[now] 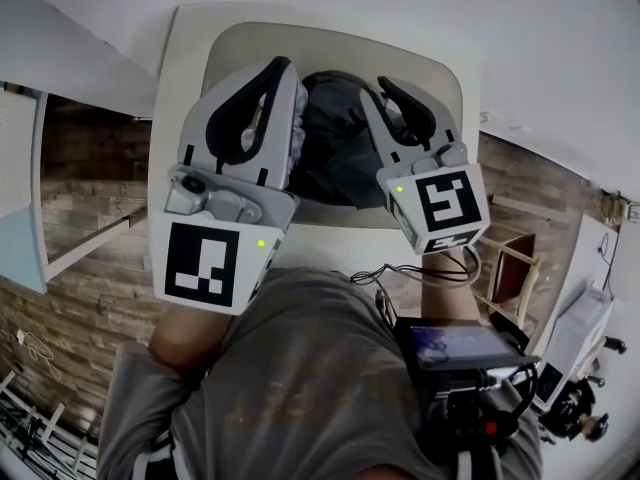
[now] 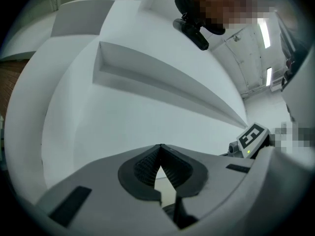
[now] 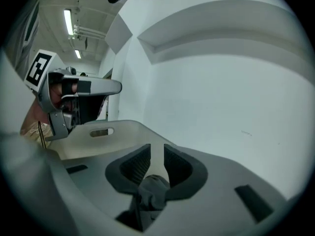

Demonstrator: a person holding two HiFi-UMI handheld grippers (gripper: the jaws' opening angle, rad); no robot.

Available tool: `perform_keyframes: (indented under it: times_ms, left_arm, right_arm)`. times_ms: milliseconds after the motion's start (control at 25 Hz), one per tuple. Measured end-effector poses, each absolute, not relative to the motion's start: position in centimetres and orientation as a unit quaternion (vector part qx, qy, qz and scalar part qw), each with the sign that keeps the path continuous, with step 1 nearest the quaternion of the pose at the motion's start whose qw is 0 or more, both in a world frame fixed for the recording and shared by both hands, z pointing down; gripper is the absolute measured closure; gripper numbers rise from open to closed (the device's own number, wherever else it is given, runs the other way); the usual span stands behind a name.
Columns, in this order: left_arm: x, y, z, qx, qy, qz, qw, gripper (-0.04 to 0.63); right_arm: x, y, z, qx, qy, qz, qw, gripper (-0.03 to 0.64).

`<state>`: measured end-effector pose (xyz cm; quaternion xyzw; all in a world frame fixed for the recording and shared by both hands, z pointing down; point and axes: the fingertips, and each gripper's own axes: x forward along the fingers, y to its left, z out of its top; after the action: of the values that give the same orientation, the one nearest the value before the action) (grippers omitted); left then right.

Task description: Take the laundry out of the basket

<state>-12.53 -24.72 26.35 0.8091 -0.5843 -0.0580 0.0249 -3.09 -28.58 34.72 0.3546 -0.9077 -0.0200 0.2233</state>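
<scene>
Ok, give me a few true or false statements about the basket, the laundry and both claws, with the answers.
1. The basket is white. True.
2. The basket is empty. False: a heap of laundry lies inside it.
3. The left claw is wide open. False: its jaws meet at the tips.
4. The right claw has its jaws a little apart. True.
5. The laundry is bright red. False: it is dark, grey to black.
</scene>
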Motion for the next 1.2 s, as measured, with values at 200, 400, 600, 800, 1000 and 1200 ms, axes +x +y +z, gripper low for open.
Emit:
perform_keyframes:
  times_ms: [200, 400, 600, 800, 1000, 1200]
  left_arm:
    - [-13.1, -26.2, 28.0, 0.810, -0.581, -0.059, 0.054, 0.588]
    - [-14.1, -27.3, 29.1, 0.808, -0.581, -0.069, 0.073, 0.588]
    - [-13.9, -28.3, 30.9, 0.808, -0.575, -0.075, 0.107, 0.588]
    - [-14.0, -28.5, 31.8, 0.810, -0.565, -0.079, 0.133, 0.588]
    - [-13.7, -28.8, 32.8, 0.815, -0.554, -0.082, 0.149, 0.588]
    - [-13.7, -28.8, 32.7, 0.817, -0.550, -0.087, 0.147, 0.588]
  right_arm:
    - [-3.3, -30.0, 38.1, 0.343, -0.900, 0.003, 0.269, 0.472]
    - [-3.3, -30.9, 42.0, 0.319, -0.888, 0.031, 0.329, 0.394]
    - [-3.2, -31.8, 45.2, 0.297, -0.879, 0.061, 0.368, 0.334]
    - [-2.9, -31.2, 48.7, 0.272, -0.857, 0.096, 0.426, 0.297]
    - [-2.1, -30.6, 52.0, 0.242, -0.828, 0.135, 0.487, 0.259]
    - [-1.6, -30.0, 53.9, 0.230, -0.804, 0.128, 0.533, 0.361]
